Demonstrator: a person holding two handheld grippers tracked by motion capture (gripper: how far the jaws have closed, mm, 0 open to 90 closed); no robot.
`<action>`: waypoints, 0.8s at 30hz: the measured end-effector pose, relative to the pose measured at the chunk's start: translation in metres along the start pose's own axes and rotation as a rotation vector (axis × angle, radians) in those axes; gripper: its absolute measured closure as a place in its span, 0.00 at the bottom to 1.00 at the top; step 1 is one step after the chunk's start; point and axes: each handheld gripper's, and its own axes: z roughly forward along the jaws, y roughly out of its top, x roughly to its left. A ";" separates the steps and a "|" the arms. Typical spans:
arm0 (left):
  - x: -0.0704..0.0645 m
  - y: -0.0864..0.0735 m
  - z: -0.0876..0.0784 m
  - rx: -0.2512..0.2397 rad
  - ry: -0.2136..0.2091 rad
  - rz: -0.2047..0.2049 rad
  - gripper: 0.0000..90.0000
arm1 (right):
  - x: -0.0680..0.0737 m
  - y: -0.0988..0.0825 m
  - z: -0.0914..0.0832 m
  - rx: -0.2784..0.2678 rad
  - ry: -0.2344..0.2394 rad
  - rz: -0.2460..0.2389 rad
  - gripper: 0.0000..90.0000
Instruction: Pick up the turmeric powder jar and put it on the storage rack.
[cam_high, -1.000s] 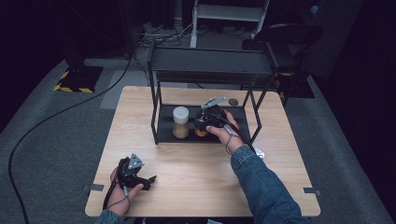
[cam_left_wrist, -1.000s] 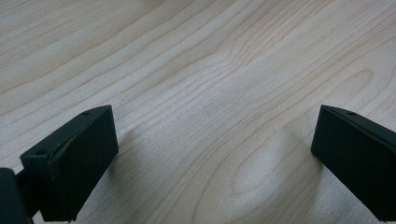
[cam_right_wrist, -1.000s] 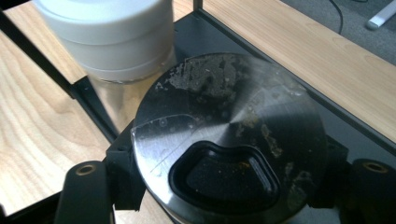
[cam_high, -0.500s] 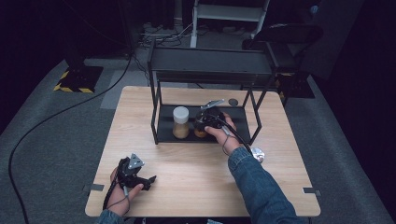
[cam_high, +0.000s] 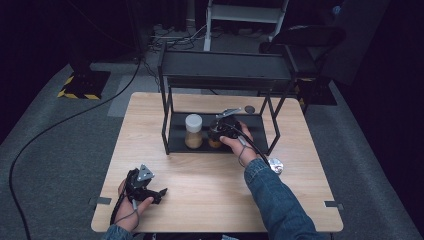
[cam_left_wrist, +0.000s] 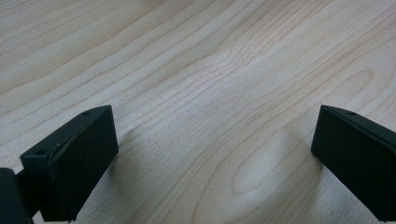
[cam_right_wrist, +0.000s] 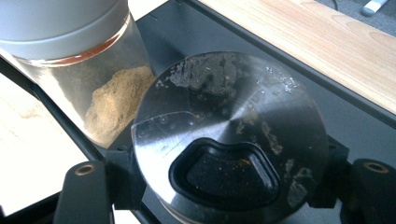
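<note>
A black two-level rack (cam_high: 225, 70) stands at the back of the wooden table (cam_high: 210, 180). On its lower shelf (cam_high: 252, 135) a white-lidded jar (cam_high: 193, 131) of tan powder stands upright. Right beside it, my right gripper (cam_high: 220, 134) is shut on a small spice jar (cam_high: 215, 143). In the right gripper view, the held jar's scuffed metal lid (cam_right_wrist: 233, 121) sits between the black fingers (cam_right_wrist: 84, 191), close to the white-lidded jar (cam_right_wrist: 84, 70). My left gripper (cam_high: 159, 192) lies near the table's front left edge. Its jaws are wide open over bare wood (cam_left_wrist: 210, 93).
A round silver lid (cam_high: 275, 165) lies on the table right of my right forearm. A small dark disc (cam_high: 249, 108) sits behind the rack. The rack's posts and top shelf close in the lower shelf. Cables run over the grey floor (cam_high: 60, 150).
The right hand has shifted only slightly, with its jar still on the lower shelf. The left hand has stayed in place.
</note>
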 end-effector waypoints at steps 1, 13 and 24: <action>0.000 0.000 0.000 0.000 0.000 0.000 0.01 | 0.000 0.000 0.000 0.002 0.000 0.001 0.35; 0.000 0.000 0.000 0.000 0.000 0.000 0.01 | 0.007 0.007 -0.024 0.004 0.003 0.046 0.13; 0.000 0.000 0.000 0.000 0.000 0.000 0.01 | 0.004 -0.003 -0.072 -0.041 0.027 0.027 0.12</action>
